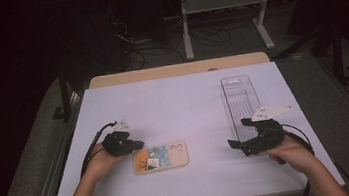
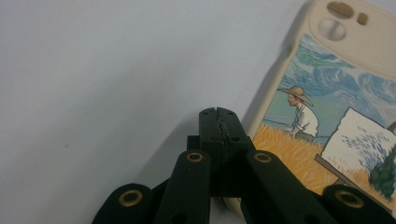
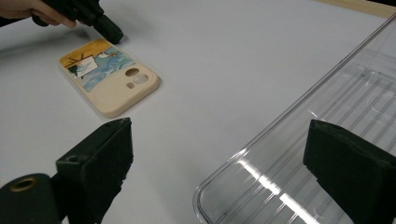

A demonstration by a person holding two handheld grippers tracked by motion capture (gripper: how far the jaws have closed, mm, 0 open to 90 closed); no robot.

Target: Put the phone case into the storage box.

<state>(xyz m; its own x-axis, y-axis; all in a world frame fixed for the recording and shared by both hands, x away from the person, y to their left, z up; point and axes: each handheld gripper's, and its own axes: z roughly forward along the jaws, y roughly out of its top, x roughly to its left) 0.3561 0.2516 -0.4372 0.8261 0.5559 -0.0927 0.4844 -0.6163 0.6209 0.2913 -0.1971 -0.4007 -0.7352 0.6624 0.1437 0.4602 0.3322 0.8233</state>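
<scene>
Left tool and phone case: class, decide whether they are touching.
Cannot tell. In the left gripper view the shut left tool lies right beside the phone case edge; no gap or contact shows plainly. The right gripper view shows the tip at its corner.

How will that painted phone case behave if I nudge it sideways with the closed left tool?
The phone case lies flat on the smooth white table, so it should probably slide, not tip or roll. It looks thin and hollow, so likely light; a push at one end may spin it. The shut left tool sits by its long edge, near one end.
</scene>
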